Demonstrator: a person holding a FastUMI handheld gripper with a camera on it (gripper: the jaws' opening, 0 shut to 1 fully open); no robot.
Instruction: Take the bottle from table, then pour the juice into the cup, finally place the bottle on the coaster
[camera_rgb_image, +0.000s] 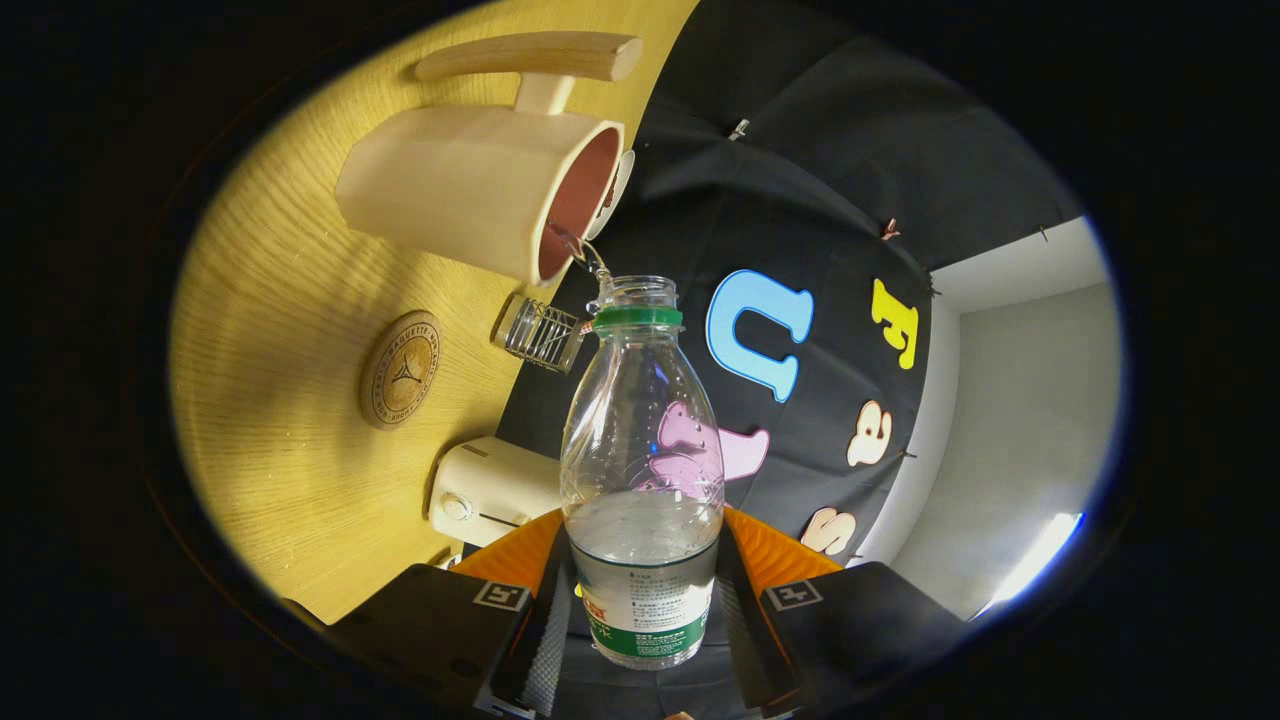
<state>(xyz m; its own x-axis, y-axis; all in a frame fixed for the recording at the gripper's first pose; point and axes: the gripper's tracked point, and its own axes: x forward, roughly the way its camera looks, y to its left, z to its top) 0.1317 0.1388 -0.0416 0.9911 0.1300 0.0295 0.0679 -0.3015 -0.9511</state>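
Bottle, uncapped, maybe a little clear liquid inside, is squeezed between the tongs; beyond them, the cup looks empty.

Gripper body black, square marker tags, perhaps ribbed finger pads.

A clear plastic bottle with no cap and a green neck ring is clamped between the two fingers of the gripper, which press on its labelled lower part. The whole scene is rolled sideways. Beyond the bottle's open mouth sits a pale wooden cup with a handle, on a wooden table. A round coaster lies nearby, beside a small ribbed glass.
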